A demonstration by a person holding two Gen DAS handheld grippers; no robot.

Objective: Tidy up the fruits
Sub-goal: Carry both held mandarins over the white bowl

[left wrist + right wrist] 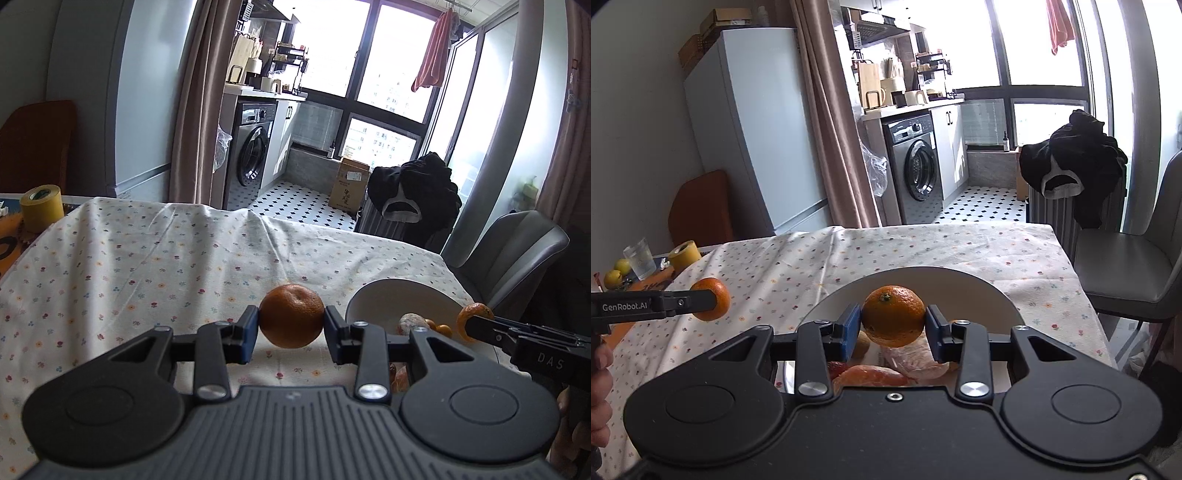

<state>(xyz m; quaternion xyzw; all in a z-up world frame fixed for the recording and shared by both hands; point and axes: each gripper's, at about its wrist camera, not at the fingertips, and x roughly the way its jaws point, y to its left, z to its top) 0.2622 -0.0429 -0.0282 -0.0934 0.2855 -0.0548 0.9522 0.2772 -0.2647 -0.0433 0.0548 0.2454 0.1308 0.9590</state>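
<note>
Right wrist view: your right hand-held gripper [893, 326] is clamped on an orange [894, 315], held over the white bowl [1001, 301] near the counter's right edge. Left hand-held gripper [291, 325] pinches a second orange [291, 315] above bare cloth left of the bowl. Likely next: lower, let go over the fruit inside. Free room lies left; the right edge is close.
</note>
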